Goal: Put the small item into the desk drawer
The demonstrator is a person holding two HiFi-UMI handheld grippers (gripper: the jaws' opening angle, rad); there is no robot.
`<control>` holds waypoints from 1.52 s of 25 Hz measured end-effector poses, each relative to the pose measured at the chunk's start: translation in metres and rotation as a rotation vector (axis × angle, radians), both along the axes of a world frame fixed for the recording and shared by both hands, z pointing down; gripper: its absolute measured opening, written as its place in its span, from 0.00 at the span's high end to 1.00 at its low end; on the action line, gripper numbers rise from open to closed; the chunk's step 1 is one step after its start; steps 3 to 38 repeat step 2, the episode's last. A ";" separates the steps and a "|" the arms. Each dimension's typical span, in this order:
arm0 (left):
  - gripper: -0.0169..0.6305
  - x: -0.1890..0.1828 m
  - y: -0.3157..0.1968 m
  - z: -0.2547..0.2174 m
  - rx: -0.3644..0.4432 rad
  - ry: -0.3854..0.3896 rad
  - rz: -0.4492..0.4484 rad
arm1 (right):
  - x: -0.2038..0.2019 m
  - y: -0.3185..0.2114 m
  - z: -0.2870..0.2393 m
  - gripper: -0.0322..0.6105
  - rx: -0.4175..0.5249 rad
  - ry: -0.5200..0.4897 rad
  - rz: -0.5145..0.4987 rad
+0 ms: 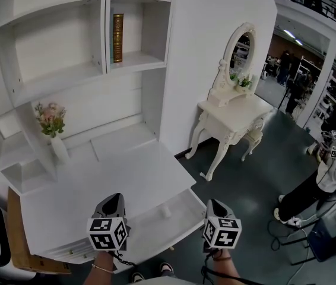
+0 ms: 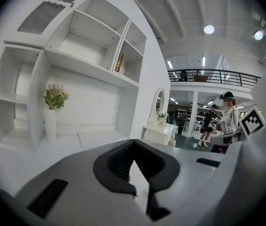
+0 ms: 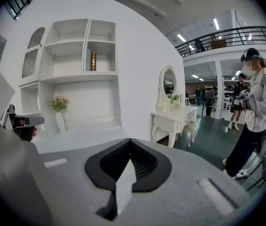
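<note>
The white desk (image 1: pixel 120 177) has its front drawer (image 1: pixel 183 223) pulled out. A small white item (image 1: pixel 165 211) lies inside the drawer, between my two grippers. My left gripper (image 1: pixel 113 199) hovers over the desk's front edge, left of the item, its jaws shut with nothing seen between them (image 2: pixel 133 141). My right gripper (image 1: pixel 213 204) hangs just past the drawer's right end, also shut and empty (image 3: pixel 129 140). In the right gripper view the left gripper (image 3: pixel 23 123) shows at the left edge, with the hand that holds it.
A white vase of pink flowers (image 1: pixel 54 132) stands at the desk's back left. A brown book (image 1: pixel 118 37) sits on an upper shelf. A white dressing table with a mirror (image 1: pixel 233 114) stands to the right. A person (image 1: pixel 334 171) stands at far right. A wooden board (image 1: pixel 19 242) leans at lower left.
</note>
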State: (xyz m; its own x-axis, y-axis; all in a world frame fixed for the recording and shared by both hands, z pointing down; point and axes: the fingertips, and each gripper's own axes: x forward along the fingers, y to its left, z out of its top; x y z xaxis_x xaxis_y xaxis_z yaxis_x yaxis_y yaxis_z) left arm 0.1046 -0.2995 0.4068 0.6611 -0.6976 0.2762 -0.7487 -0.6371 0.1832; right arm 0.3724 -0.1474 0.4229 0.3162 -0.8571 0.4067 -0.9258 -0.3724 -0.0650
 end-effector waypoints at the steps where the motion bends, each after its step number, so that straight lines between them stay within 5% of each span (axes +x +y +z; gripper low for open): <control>1: 0.98 0.000 0.000 0.000 0.000 0.000 0.000 | 0.000 0.000 0.000 0.94 0.001 0.000 0.001; 38: 0.98 0.000 -0.001 0.000 -0.001 0.000 0.001 | -0.001 0.000 0.000 0.94 0.002 -0.001 0.002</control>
